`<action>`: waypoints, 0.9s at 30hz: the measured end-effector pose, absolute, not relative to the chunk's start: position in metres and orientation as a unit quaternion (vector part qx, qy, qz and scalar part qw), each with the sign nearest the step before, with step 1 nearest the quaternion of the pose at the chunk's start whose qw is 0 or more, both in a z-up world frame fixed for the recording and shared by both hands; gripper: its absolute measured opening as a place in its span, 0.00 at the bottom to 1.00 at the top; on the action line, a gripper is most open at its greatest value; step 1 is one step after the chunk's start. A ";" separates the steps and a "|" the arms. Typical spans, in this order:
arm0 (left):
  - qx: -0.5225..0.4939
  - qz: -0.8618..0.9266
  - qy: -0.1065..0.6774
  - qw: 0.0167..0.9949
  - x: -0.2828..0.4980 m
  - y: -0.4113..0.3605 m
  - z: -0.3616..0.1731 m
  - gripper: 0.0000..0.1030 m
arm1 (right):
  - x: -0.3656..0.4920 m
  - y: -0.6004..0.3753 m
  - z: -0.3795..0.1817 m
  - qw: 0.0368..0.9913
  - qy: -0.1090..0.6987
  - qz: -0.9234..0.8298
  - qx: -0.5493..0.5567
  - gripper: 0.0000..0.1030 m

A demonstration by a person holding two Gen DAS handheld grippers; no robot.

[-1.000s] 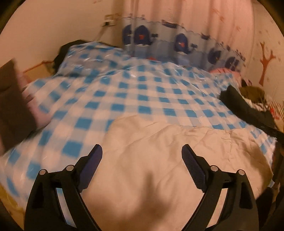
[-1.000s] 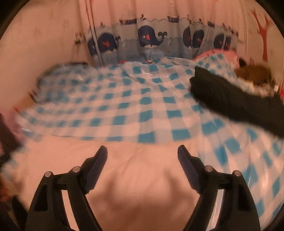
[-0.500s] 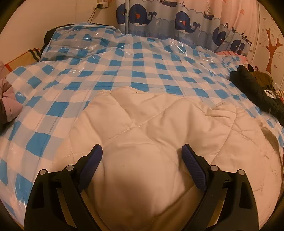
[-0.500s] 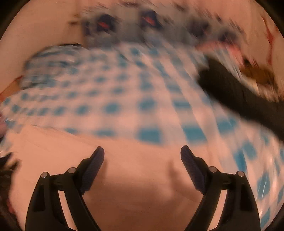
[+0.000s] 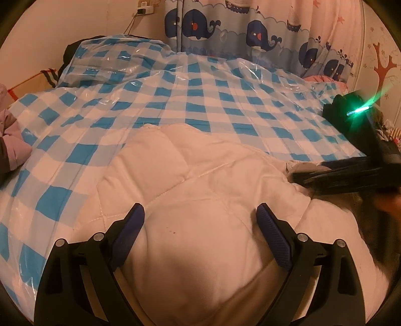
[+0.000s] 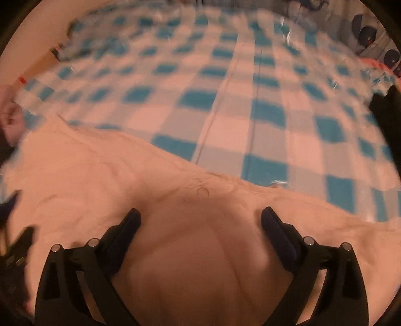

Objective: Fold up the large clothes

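A large cream quilted garment point(image 5: 190, 205) lies spread on a bed with a blue-and-white checked plastic cover point(image 5: 190, 100). My left gripper point(image 5: 200, 220) is open and empty, just above the garment's near part. The right gripper's body shows in the left wrist view point(image 5: 351, 175), low over the garment's right edge, with a green light on it. In the right wrist view, which is blurred, my right gripper point(image 6: 200, 223) is open and empty over the cream garment point(image 6: 125, 180), near its far edge against the checked cover point(image 6: 238, 100).
A whale-print curtain point(image 5: 250, 32) hangs behind the bed. A dark garment point(image 5: 335, 112) lies at the bed's right side, also showing in the right wrist view point(image 6: 386, 107). Pink fabric point(image 5: 12, 148) sits at the left edge. A wall socket point(image 5: 147, 7) is at the back.
Both grippers moved lower and closer to the cream garment. The right gripper has come into the left wrist view at the garment's right edge. Both stay open.
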State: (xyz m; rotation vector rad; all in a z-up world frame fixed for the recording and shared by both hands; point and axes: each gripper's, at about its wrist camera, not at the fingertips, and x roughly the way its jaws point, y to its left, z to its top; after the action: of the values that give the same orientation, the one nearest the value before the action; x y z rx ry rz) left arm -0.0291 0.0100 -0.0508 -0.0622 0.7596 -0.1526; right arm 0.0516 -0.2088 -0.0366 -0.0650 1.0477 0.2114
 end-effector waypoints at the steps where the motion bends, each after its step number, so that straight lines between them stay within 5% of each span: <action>1: -0.032 -0.075 0.370 0.925 -0.029 0.011 -0.051 0.84 | 0.040 -0.213 -0.020 0.873 0.476 0.099 -0.031 0.90; 6: -0.032 -0.075 0.368 0.926 -0.029 0.012 -0.051 0.84 | -0.014 -0.292 0.028 0.917 0.393 -0.053 -0.051 0.90; 9: -0.036 -0.079 0.370 0.925 -0.029 0.012 -0.052 0.85 | -0.017 -0.368 -0.029 0.885 0.442 -0.149 -0.012 0.95; 12: -0.053 -0.093 0.379 0.919 -0.024 0.015 -0.053 0.86 | -0.014 -0.419 -0.062 0.862 0.478 -0.095 0.139 0.95; 20: -0.094 -0.095 0.375 0.917 -0.072 0.064 -0.033 0.86 | -0.086 -0.289 0.047 0.932 0.357 0.050 0.021 0.94; 27: -0.198 -0.076 0.387 0.897 -0.128 0.139 -0.025 0.86 | -0.097 -0.214 -0.036 0.898 0.423 0.097 -0.076 0.95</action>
State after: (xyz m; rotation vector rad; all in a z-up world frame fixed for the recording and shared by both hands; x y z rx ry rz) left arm -0.1284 0.1395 -0.0253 -0.4110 0.8023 -0.1566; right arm -0.0966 -0.2138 -0.0361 -0.1575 0.8751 0.2015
